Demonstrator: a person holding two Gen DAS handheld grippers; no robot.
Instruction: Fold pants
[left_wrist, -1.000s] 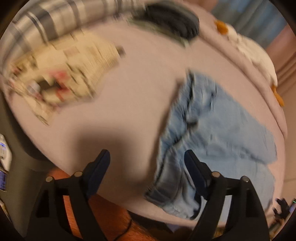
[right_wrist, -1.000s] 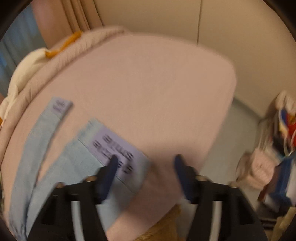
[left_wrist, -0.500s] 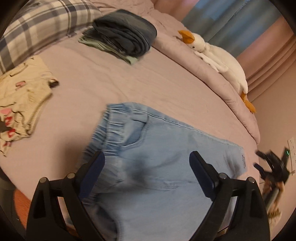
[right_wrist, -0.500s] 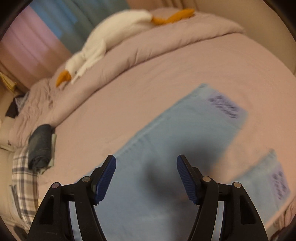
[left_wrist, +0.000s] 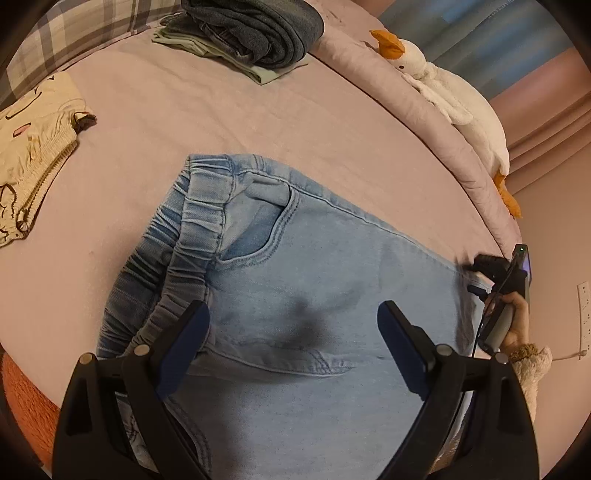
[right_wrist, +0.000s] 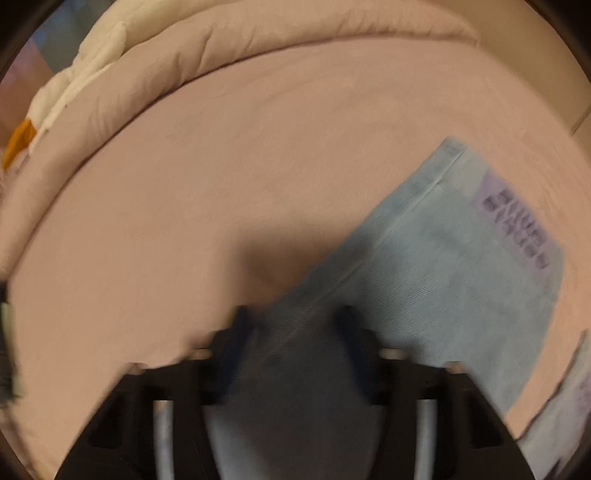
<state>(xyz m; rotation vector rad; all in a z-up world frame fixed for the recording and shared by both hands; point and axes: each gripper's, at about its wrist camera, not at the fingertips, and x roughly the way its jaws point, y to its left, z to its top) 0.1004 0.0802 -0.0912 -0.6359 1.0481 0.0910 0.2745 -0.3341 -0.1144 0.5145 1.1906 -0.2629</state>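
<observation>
Light-blue jeans (left_wrist: 332, 266) lie flat on the pink bed (left_wrist: 184, 110), with the elastic waistband (left_wrist: 199, 218) toward the left. My left gripper (left_wrist: 293, 339) hovers open just above the hip area, below the pocket. Nothing is between its fingers. In the right wrist view, which is blurred, a pant leg (right_wrist: 443, 280) with a purple printed label (right_wrist: 513, 229) at its hem runs to the upper right. My right gripper (right_wrist: 295, 339) is low over that leg, fingers apart, with cloth lying between them. The left view shows this right gripper (left_wrist: 495, 277) in a person's hand at the leg's far edge.
A stack of folded dark clothes (left_wrist: 255, 29) and a cream printed garment (left_wrist: 33, 122) lie on the bed's far and left side. A white goose plush (left_wrist: 454, 92) rests on the rolled duvet (right_wrist: 258, 48). The bed edge and orange floor (left_wrist: 26, 398) are at lower left.
My left gripper has come in closer over the jeans' hip. My right gripper has dropped onto the pant leg, swung away from the plush, and its fingers now stand nearer together.
</observation>
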